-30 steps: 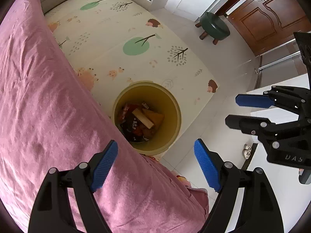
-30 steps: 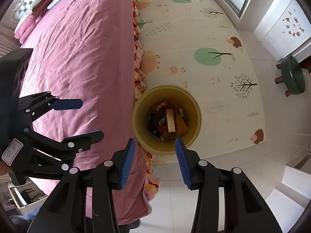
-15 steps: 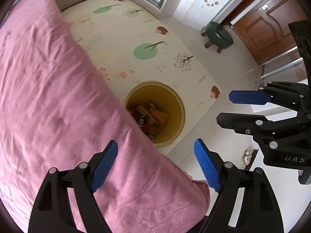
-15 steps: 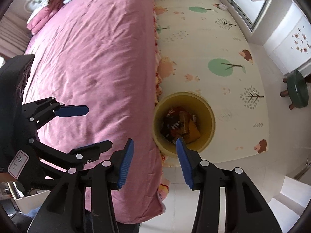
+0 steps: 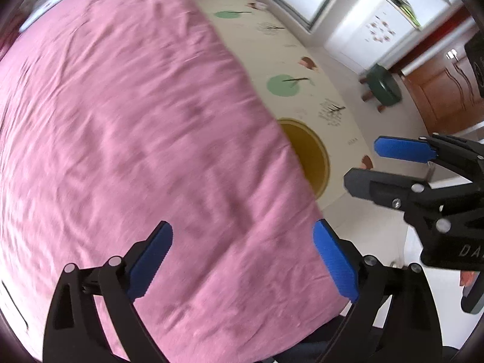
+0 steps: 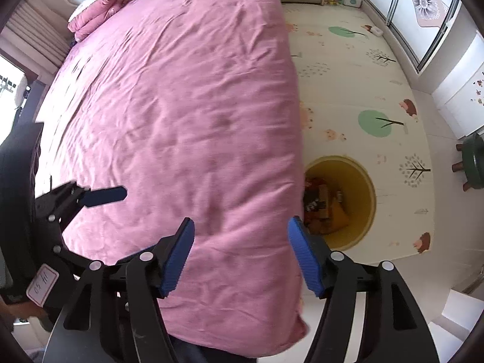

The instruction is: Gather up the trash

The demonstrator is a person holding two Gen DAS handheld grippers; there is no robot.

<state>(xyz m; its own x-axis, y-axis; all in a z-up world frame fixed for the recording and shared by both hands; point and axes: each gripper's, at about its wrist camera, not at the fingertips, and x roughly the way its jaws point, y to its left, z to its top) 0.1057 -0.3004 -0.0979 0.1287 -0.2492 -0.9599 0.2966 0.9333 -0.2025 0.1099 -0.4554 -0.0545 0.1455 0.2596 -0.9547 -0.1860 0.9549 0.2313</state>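
I am looking down at a big pink bed (image 6: 181,121) from above. My left hand-held gripper (image 5: 242,254) hangs over the near end of the bed. Its jaws are opening wide, and there is nothing between them but the pink cover far below. My right hand-held gripper (image 6: 240,254) hangs over the near right edge of the bed. Its jaws are opening too, and they hold nothing.

The yellow bin (image 6: 366,199) stands on the play mat (image 6: 363,96) on the floor, just beside the right side of the bed. It already has trash (image 6: 323,208) in it: wrappers and some orange and brown bits. In the left view the bed hides most of the bin, so I only see part of its rim.

I think I am between pick-ups now. Both hands are empty, and I need to find the next piece of trash. I cannot see any loose trash on the pink cover or on the mat from here. The far end of the bed has pillows (image 6: 99,9) and folded things, and it is too small to tell if trash lies there.

Next I should look around more, spot a piece, bring one open gripper down over it, and pinch it. Then I carry it to the yellow bin.
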